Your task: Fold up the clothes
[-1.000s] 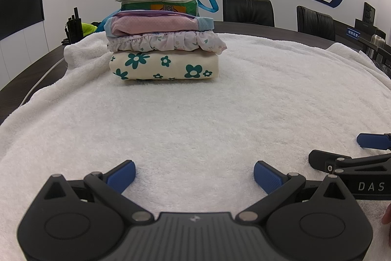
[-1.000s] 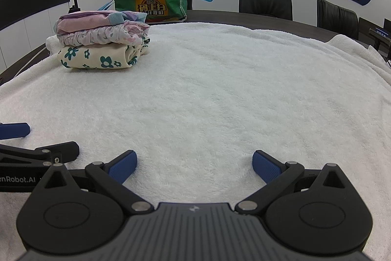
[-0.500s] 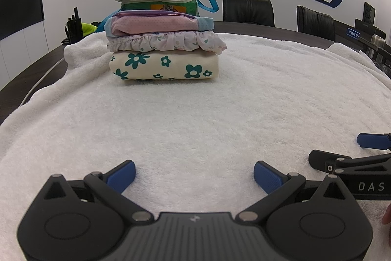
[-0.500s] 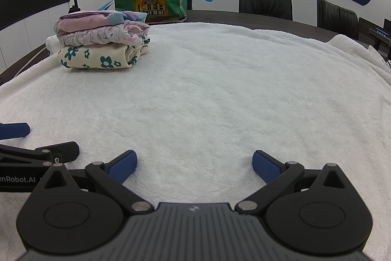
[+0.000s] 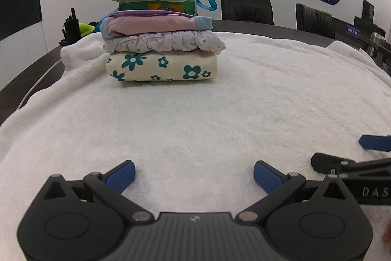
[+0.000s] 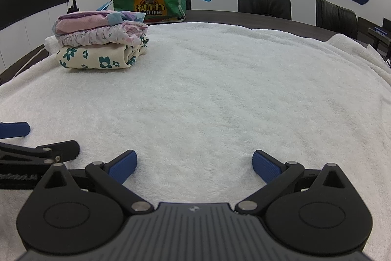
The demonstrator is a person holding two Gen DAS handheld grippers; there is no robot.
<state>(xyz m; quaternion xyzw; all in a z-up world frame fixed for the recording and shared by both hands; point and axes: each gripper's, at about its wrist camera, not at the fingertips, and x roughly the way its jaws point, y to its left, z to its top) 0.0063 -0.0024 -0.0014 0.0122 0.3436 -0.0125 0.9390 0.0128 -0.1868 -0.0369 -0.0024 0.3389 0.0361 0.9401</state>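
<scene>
**Three folded garments stacked on towel; both grippers empty and spread wide**

Count: one stack of folded clothes [image 5: 162, 54], made of three garments. Bottom: cream garment with teal flowers [image 5: 161, 69]. Middle: pale floral garment with a ruffled edge [image 5: 166, 42]. Top: pink garment with light blue trim [image 5: 156, 25]. Two grippers, two black chairs [image 5: 246, 7] visible behind the table.

Landmark: the stack. It rests on the white towel [image 5: 220, 114] that covers the dark table [image 5: 24, 80], toward the towel's far left part. Its long axis runs left to right in the left wrist view, with a folded edge facing that camera; in the right wrist view the layered ends of the garments face right.

Container: one green zip bag with blue handles [image 6: 151, 4] stands behind the stack on the table, its top open; a pale cloth item pokes out of it, kind not identifiable.

Left gripper [image 5: 194, 175]: jaws wide apart, holding nothing, low over the towel, well in front of the stack. Right gripper [image 6: 194, 164]: jaws wide apart, holding nothing, just beside the left gripper, well in front and to the right of the stack.
</scene>
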